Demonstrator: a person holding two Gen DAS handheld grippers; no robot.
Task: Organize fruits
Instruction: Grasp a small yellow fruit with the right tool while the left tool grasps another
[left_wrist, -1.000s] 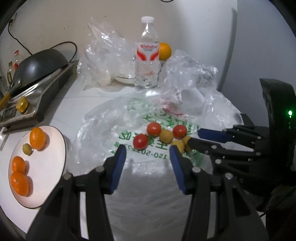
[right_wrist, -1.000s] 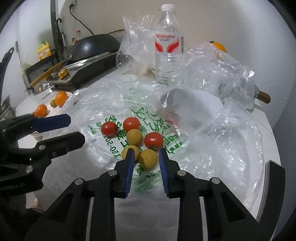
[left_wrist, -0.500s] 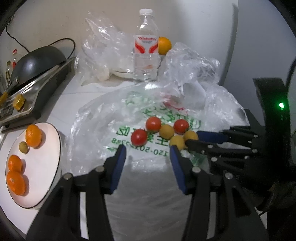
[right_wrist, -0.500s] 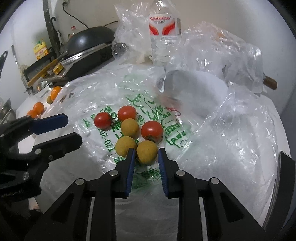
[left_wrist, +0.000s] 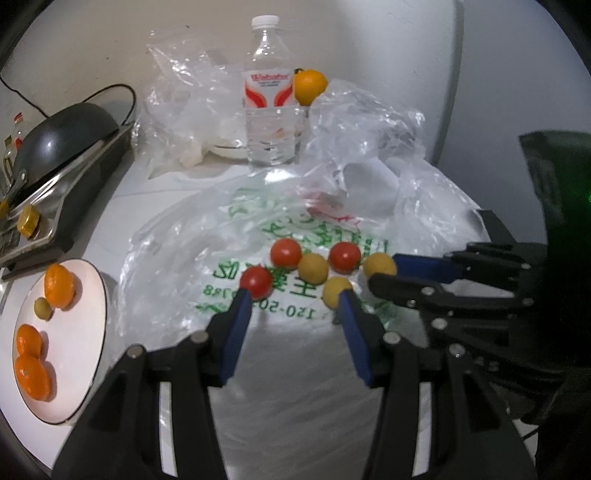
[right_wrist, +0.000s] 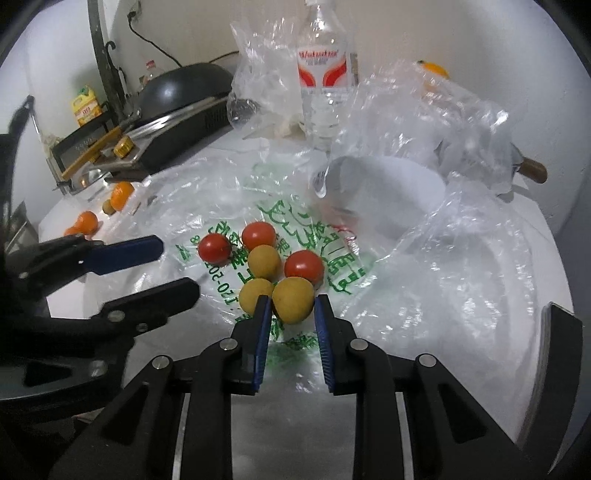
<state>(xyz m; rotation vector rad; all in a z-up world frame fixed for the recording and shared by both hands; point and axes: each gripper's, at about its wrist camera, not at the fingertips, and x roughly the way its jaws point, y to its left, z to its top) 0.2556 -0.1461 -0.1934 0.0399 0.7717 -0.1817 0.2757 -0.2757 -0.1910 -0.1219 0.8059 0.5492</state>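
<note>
Left wrist view: plate (left_wrist: 92, 332) holds oranges (left_wrist: 59, 285). Six tomatoes (right_wrist: 262, 261), red and yellow, lie on a plastic bag (right_wrist: 406, 295) on the bench; bottle (left_wrist: 271, 99) behind. Right gripper (right_wrist: 290, 308), jaws apart, straddles a yellow tomato (right_wrist: 293, 299). Left gripper (left_wrist: 291, 304) jaws wide apart, empty.

Left gripper (left_wrist: 293, 295) spread wide, right gripper (right_wrist: 290, 304) narrowly parted, both low

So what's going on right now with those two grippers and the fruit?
Right gripper open, straddling a round yellow fruit on the clear plastic bag. Left gripper open, empty. A second yellow fruit touches the right gripper's left finger.
</note>
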